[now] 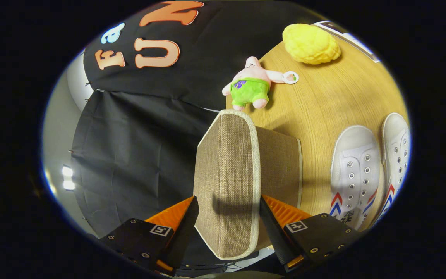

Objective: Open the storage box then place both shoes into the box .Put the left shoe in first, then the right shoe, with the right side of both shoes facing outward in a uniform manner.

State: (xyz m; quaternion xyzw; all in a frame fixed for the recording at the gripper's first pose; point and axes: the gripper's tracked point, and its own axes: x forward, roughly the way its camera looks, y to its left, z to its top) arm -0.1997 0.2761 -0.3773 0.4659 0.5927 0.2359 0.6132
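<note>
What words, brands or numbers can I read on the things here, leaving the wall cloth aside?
No text here can be read.
White shoe nearer the box: dark print beside its stripes, too blurred to read.
Plush toy: round tag, too small to read.
Gripper: square code marks, no words; its jaws clamp the storage box lid.

From my remote seat I count one gripper [229,217] with two fingers [186,226], both pressed against the single fabric storage box lid [227,174] between them. One storage box [279,162] sits on one wooden worktop [323,100]. Two white shoes [352,170] lie beside it. There are two plush toys: one pink starfish plush [251,86] and one yellow plush [310,43].
</note>
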